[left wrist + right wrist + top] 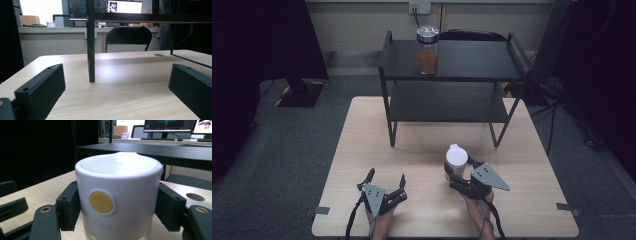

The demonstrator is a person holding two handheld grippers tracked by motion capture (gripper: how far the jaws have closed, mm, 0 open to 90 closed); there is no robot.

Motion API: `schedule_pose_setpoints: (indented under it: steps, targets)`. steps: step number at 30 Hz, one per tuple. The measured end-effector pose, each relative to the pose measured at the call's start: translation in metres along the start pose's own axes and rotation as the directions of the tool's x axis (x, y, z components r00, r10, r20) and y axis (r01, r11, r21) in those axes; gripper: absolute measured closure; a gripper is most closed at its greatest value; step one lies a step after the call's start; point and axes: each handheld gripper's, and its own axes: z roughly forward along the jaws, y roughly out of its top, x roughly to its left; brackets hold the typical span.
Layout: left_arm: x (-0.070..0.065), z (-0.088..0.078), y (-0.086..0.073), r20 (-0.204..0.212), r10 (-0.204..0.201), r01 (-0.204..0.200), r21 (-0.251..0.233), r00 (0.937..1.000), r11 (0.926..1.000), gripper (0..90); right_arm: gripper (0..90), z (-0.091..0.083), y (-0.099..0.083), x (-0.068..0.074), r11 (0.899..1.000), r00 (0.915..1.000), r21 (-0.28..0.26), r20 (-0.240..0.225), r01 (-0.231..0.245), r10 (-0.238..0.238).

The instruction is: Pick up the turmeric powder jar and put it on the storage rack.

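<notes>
Jar in hand: a container with a white lid (117, 192) and a yellow round button (101, 202) on its side; in the high view the jar (456, 158) sits right of centre in the lower half of the frame, just in front of the shelf's legs; clear glass shows below the lid at the bottom edge of the right gripper view

Right gripper (458, 172): its jaws are clamped on the lid from both sides, one black pad on each flank, so the jar stays upright; whether the base is touching the table I cannot tell

Likely purpose: the grip looks high on the jar, probably so the body stays free to be set down; I judge the jar is meant for the shelf, since another one already stands there

Left gripper (386, 181): lower left of centre in the high view; jaws spread wide with nothing between them; it rests low by the table, apparently waiting its turn

Shelf (452, 102): black, two levels, standing at the far half of the table in the upper middle of the frame; one leg (90, 50) stands straight ahead in the left gripper view

Other jar (427, 50): on the top level, upper centre; metal lid, orange-brown filling; upright, well apart from the held one

Table (362, 150): pale wood; bare around both hands
</notes>
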Motion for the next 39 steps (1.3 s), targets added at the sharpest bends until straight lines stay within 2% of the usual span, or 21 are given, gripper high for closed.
schedule_pose_setpoints:
  steps: [12, 23, 34, 39]
  targets:
    - [0.0, 0.0, 0.0, 0.0, 0.0, 0.0, 0.0, 1.0, 1.0, 0.1, 29.8, -0.004, 0.022, -0.01, 1.0, 0.9986, -0.02, -0.053, -0.007, 0.006]
    - [0.0, 0.0, 0.0, 0.0, 0.0, 0.0, 0.0, 1.0, 1.0, 0.1, 29.8, -0.005, 0.044, -0.02, 0.999, 0.9962, -0.031, -0.086, 0.015, -0.017]
    - [0.0, 0.0, 0.0, 0.0, 0.0, 0.0, 0.001, 1.0, 1.0, 0.1, 29.9, -0.003, 0.065, -0.033, 0.999, 0.9914, -0.039, -0.13, 0.007, -0.012]
    - [0.0, 0.0, 0.0, 0.0, 0.0, 0.0, 0.0, 1.0, 1.0, 0.1, 29.9, -0.001, 0.077, -0.037, 0.999, 0.9903, -0.043, -0.136, 0.023, -0.029]
